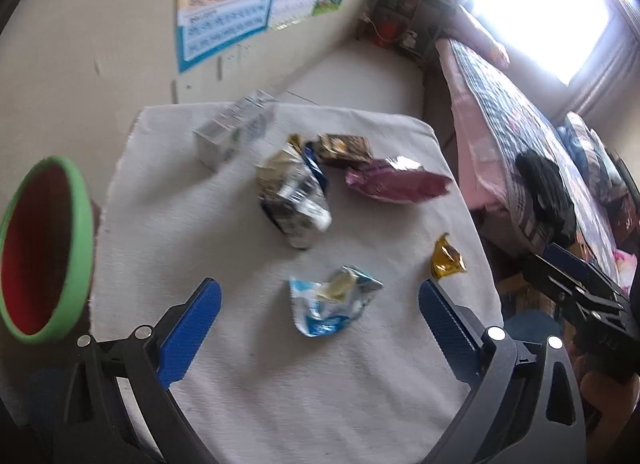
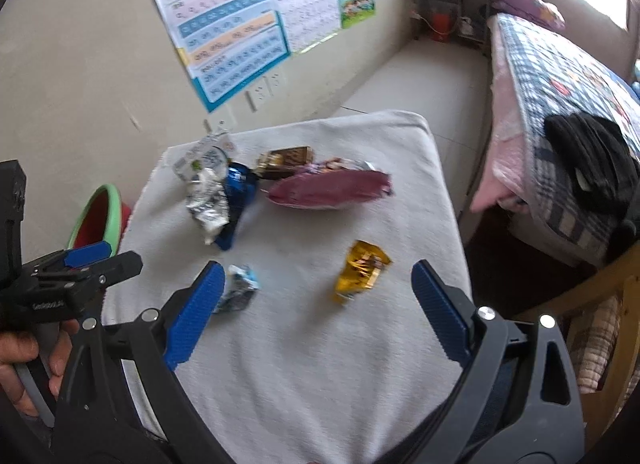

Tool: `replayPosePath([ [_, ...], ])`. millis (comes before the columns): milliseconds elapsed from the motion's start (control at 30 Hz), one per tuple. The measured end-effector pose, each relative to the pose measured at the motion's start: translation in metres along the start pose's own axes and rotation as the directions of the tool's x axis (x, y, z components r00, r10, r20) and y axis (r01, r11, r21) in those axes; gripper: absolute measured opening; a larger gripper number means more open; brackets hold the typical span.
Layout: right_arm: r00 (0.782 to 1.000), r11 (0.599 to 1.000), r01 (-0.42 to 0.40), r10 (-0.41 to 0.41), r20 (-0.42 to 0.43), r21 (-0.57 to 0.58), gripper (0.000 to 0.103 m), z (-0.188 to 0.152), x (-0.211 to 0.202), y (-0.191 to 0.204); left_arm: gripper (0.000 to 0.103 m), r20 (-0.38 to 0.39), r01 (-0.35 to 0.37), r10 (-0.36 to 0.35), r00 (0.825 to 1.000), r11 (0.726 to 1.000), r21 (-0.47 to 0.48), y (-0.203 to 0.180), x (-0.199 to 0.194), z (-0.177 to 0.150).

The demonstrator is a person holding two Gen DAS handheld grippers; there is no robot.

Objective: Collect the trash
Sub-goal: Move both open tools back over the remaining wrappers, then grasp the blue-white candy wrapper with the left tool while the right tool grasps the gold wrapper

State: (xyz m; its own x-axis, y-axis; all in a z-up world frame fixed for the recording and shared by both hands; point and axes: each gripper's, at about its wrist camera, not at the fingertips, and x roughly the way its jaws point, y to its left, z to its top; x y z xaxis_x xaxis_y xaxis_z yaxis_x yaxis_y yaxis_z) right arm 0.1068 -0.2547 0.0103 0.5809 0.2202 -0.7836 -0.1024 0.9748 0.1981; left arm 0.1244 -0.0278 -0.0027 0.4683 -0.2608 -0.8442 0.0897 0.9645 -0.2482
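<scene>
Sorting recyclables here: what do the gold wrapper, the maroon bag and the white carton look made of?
The small gold wrapper looks like glossy metallised plastic film: crinkled, with bright glints. The flat maroon snack bag seems to be similar film, its torn end showing a silvery lining. The white rectangular carton looks like matte printed paperboard with crisp folded edges, though it is blurred.

- Daylight floods from the window (image 1: 540, 12) — blown out to white.
- Wrappers (image 1: 294, 200) smear with motion blur.
- Fisheye bends the edges; corners go black.
- Shadows — faint, soft.
</scene>
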Motion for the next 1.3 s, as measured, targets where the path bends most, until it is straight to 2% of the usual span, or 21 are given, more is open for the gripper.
replayPosePath([
  [300,0.997,0.998,0.017,-0.012,-0.079,0.067,0.093,-0.012,0.035,-0.035,0.095,-0.077,-0.028,0.032,0.997,0.998,0.058,-0.013,0.03,-0.012],
  [533,0.99,0.997,0.012,-0.002,-0.14,0.075,0.093,-0.017,0.066,-0.04,0.095,-0.147,-0.036,0.053,0.988,0.992,0.12,-0.018,0.059,-0.022],
  [700,0.983,0.998,0.007,0.006,-0.182,0.07,0.092,-0.014,0.088,-0.041,0.094,-0.188,-0.065,0.102,0.977,0.979,0.195,-0.021,0.083,-0.023],
  [867,0.978,0.997,0.0,0.015,-0.208,0.074,0.088,-0.011,0.107,-0.041,0.092,-0.194,-0.08,0.127,0.973,0.969,0.232,-0.021,0.093,-0.013],
  [1033,0.97,0.995,-0.021,0.044,-0.24,0.096,0.075,-0.015,0.124,-0.044,0.064,-0.248,-0.08,0.15,0.957,0.96,0.27,-0.025,0.11,-0.014],
  [1133,0.968,0.994,-0.042,0.066,-0.24,0.105,0.05,-0.017,0.127,-0.046,0.058,-0.251,-0.084,0.159,0.955,0.955,0.283,-0.026,0.113,-0.017],
  [1167,0.968,0.993,-0.053,0.078,-0.239,0.108,0.037,-0.018,0.128,-0.047,0.058,-0.247,-0.085,0.158,0.956,0.955,0.283,-0.026,0.113,-0.017],
  [1200,0.967,0.992,-0.062,0.086,-0.239,0.109,0.032,-0.018,0.129,-0.047,0.055,-0.243,-0.085,0.156,0.957,0.956,0.28,-0.025,0.112,-0.017],
  [1233,0.967,0.992,-0.069,0.092,-0.236,0.106,0.031,-0.019,0.129,-0.047,0.051,-0.237,-0.087,0.156,0.959,0.957,0.278,-0.024,0.111,-0.017],
  [1300,0.968,0.993,-0.078,0.097,-0.232,0.091,0.02,-0.019,0.128,-0.044,0.048,-0.237,-0.084,0.151,0.96,0.96,0.269,-0.022,0.11,-0.016],
])
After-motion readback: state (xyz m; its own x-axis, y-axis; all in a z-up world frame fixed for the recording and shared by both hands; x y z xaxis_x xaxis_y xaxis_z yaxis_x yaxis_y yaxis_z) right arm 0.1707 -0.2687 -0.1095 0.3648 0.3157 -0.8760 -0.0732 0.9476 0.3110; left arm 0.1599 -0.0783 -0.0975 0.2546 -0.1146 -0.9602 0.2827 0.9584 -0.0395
